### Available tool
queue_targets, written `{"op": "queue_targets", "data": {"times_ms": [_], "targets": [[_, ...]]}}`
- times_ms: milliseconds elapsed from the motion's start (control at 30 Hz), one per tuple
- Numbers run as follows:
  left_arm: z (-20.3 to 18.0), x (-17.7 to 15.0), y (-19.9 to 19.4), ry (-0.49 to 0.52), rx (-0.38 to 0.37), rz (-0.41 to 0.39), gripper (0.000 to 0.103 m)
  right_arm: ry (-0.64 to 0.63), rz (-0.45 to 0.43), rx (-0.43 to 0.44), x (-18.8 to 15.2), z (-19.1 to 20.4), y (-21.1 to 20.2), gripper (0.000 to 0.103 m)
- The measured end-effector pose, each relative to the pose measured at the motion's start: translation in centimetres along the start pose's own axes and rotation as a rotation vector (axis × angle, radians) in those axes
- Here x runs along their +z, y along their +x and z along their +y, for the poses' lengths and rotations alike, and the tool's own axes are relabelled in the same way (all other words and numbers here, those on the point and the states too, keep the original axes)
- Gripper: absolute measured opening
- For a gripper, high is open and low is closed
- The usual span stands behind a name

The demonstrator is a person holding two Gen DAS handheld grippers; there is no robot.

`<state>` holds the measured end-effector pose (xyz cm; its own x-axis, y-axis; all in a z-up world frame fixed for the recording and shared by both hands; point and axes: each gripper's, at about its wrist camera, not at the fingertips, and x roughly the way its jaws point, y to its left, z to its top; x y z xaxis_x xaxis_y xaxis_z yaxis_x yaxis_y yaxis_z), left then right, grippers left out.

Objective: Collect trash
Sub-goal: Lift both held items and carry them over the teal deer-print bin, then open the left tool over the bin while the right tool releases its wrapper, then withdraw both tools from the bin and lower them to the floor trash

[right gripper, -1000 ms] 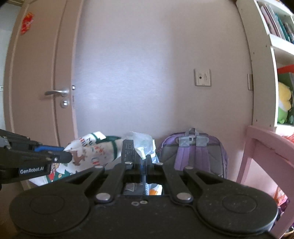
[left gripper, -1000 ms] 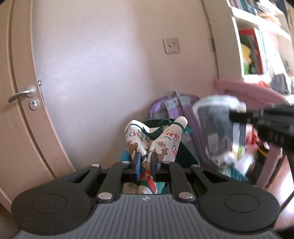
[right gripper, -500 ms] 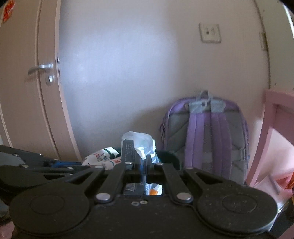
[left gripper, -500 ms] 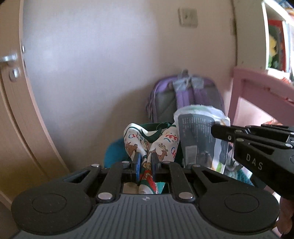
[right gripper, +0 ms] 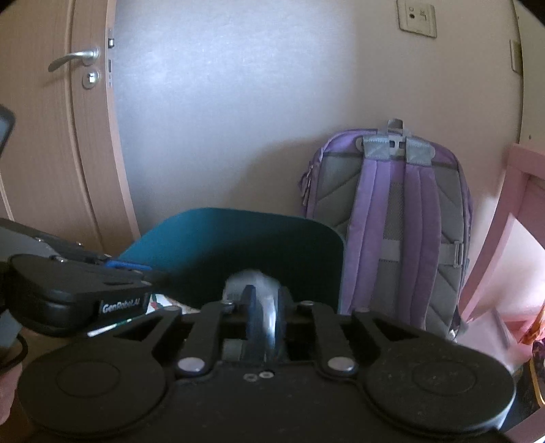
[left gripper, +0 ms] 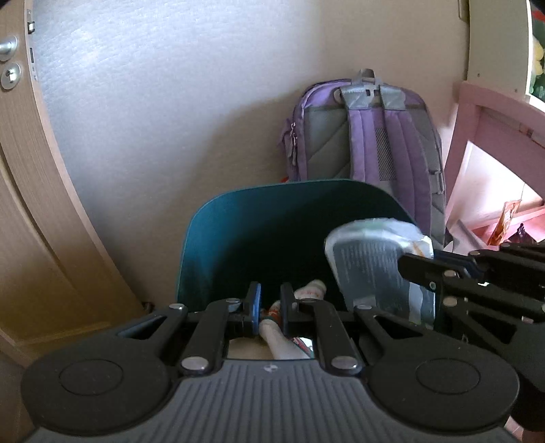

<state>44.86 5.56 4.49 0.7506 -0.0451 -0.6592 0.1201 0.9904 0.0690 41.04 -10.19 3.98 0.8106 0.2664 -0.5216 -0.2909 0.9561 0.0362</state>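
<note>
Teal waste bin: stands open on the floor against the wall, between the wooden door on the left and a purple backpack leaning upright on the right.

Left gripper: jaws narrow, pinched on a printed wrapper, white with red and green. Its long axis runs from near, under the gripper, to far, into the bin's mouth, white tip pointing away.

Right gripper: jaws opening, with a crinkly plastic packet between the pads, blurred; whether the pads press on it cannot be told.

Left wrist view only: the packet broadside, grey with fine print and a pale top edge, long axis tilted up and to the left over the bin's right half; pink furniture at far right.

Right wrist view only: the door handle, a wall socket, and the left gripper's body from the side.
</note>
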Motion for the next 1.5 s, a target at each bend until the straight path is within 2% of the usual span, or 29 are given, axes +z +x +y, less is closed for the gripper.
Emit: {"op": "queue_targets", "data": {"times_ms": [133,267,300,333,367,400,633,1000,1067,1300,1500], "targets": [[-0.3,0.1,0.8,0.007,0.021,0.033,0.012,0.007,0.003,-0.012,-0.1,0.0,-0.4,0.026],[-0.1,-0.5,0.0,0.012,0.013,0.034,0.018,0.010,0.005,-0.016,0.2,-0.2,-1.2,0.028],[-0.1,-0.5,-0.3,0.004,0.005,0.031,0.031,0.012,0.001,-0.019,0.2,-0.2,-1.5,0.029],[-0.1,-0.5,-0.5,-0.003,-0.003,0.027,0.050,0.013,-0.008,-0.009,0.4,-0.3,-1.8,0.030],[-0.2,-0.4,-0.7,-0.009,-0.007,0.016,0.061,0.017,-0.009,-0.007,0.4,-0.3,-2.2,0.030],[-0.2,-0.5,-1.2,-0.017,0.005,-0.005,0.068,0.023,-0.010,-0.003,0.4,-0.4,-2.6,0.031],[-0.3,-0.7,-4.5,-0.011,-0.006,-0.036,0.072,0.019,-0.035,0.007,0.5,-0.2,-6.4,0.041],[-0.9,-2.7,-11.9,0.001,-0.017,-0.072,0.073,0.004,-0.057,0.043,-0.9,0.6,-13.8,0.046],[-0.9,-3.3,-13.3,-0.003,-0.028,-0.075,0.078,0.001,-0.050,0.057,-1.4,0.6,-14.9,0.046],[-0.9,-6.5,-16.7,-0.009,-0.067,-0.074,0.080,0.000,-0.017,0.112,-4.8,0.5,-18.0,0.052],[-0.9,-10.9,-17.9,0.010,-0.104,-0.056,0.081,0.017,0.044,0.150,-9.3,0.1,-18.0,0.055]]}}
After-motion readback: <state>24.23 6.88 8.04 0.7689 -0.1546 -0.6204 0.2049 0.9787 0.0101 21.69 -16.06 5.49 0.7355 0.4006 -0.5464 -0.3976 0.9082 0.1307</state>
